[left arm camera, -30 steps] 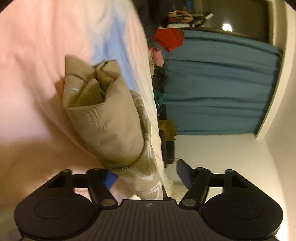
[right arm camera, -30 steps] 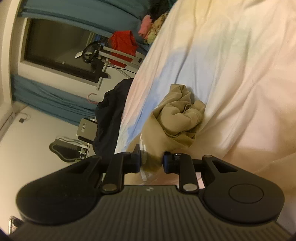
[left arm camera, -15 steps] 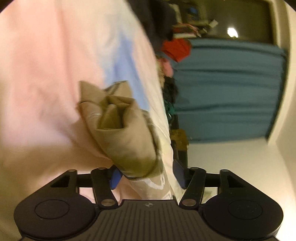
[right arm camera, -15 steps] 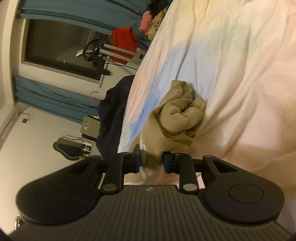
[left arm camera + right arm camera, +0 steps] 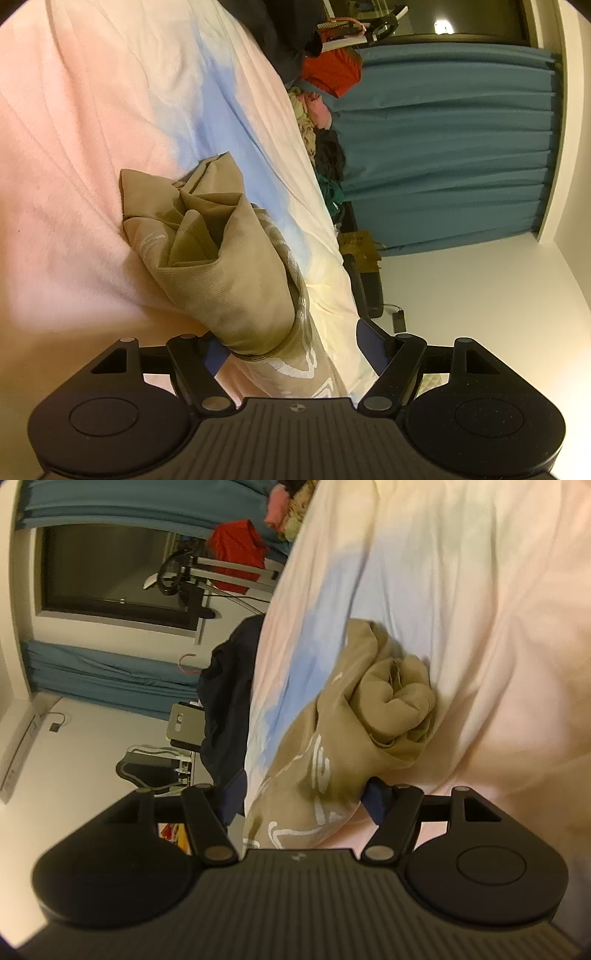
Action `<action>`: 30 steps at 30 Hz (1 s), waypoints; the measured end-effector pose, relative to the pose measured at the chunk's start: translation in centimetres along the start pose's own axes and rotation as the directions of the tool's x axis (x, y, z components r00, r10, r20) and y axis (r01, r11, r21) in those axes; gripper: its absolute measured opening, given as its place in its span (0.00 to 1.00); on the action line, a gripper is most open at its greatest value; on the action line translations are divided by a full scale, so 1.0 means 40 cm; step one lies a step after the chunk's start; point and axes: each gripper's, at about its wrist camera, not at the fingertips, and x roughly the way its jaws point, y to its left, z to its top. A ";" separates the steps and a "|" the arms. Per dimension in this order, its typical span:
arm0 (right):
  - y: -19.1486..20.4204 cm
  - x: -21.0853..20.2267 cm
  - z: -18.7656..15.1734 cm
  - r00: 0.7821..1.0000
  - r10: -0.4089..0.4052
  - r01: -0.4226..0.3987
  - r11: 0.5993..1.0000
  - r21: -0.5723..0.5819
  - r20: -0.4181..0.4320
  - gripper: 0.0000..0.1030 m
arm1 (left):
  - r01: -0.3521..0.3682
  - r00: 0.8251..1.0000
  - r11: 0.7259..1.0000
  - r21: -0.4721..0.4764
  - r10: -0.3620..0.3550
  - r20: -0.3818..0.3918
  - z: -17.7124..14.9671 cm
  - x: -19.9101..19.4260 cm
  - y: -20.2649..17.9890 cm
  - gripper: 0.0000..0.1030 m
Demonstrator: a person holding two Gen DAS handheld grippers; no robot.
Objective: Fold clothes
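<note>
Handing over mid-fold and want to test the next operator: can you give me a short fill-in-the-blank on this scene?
1. The crumpled tan garment with white print lies on a pastel ____.
2. Between the blue pads of the right tool lies the ____ garment.
3. The curtain is coloured ____.
4. The bright top hanging near the window is ____.

Missing words: bedsheet; tan; teal; red

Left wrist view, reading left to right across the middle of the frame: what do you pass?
Pink and blue bedspread → bundled tan garment → heap of clothes at the bed's edge → teal curtain → white wall.
</note>
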 end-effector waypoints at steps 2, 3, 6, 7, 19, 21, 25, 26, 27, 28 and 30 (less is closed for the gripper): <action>0.013 -0.011 -0.001 0.999 -0.032 0.034 0.998 -0.046 0.035 0.67 | -0.001 1.000 1.000 0.000 0.001 -0.006 -0.002 -0.014 0.010 0.71; 0.020 -0.014 -0.002 0.997 -0.057 0.062 0.995 -0.076 0.056 0.66 | -0.004 1.000 1.000 0.000 0.004 -0.009 -0.003 -0.017 0.012 0.71; 0.022 -0.011 -0.007 0.987 -0.128 0.139 0.983 -0.123 0.100 0.66 | -0.030 0.999 0.999 -0.011 0.030 -0.019 -0.008 -0.010 0.023 0.71; 0.016 -0.005 -0.008 0.984 -0.148 0.159 0.980 -0.122 0.098 0.66 | -0.042 0.999 0.999 -0.015 0.041 -0.023 -0.010 -0.006 0.028 0.71; -0.021 0.015 -0.012 0.971 -0.215 0.227 0.966 -0.124 0.100 0.32 | -0.125 0.992 0.987 -0.102 0.120 -0.050 -0.024 0.034 0.080 0.69; -0.021 0.016 -0.014 0.968 -0.230 0.242 0.960 -0.138 0.100 0.29 | -0.127 0.991 0.986 -0.108 0.122 -0.053 -0.025 0.036 0.083 0.69; -0.020 0.022 -0.020 0.957 -0.273 0.287 0.943 -0.171 0.100 0.27 | -0.128 0.991 0.984 -0.124 0.121 -0.060 -0.025 0.034 0.089 0.69; -0.020 0.025 -0.022 0.954 -0.283 0.297 0.939 -0.176 0.101 0.27 | -0.128 0.991 0.984 -0.128 0.121 -0.062 -0.025 0.033 0.091 0.69; -0.021 0.028 -0.025 0.950 -0.294 0.308 0.934 -0.179 0.103 0.27 | -0.129 0.991 0.983 -0.132 0.121 -0.063 -0.024 0.033 0.093 0.69; -0.023 0.032 -0.028 0.947 -0.304 0.319 0.930 -0.182 0.104 0.27 | -0.130 0.990 0.982 -0.137 0.123 -0.064 -0.023 0.035 0.097 0.69; -0.027 0.036 -0.033 0.940 -0.324 0.339 0.922 -0.188 0.106 0.27 | -0.135 0.990 0.980 -0.149 0.126 -0.066 -0.022 0.037 0.103 0.69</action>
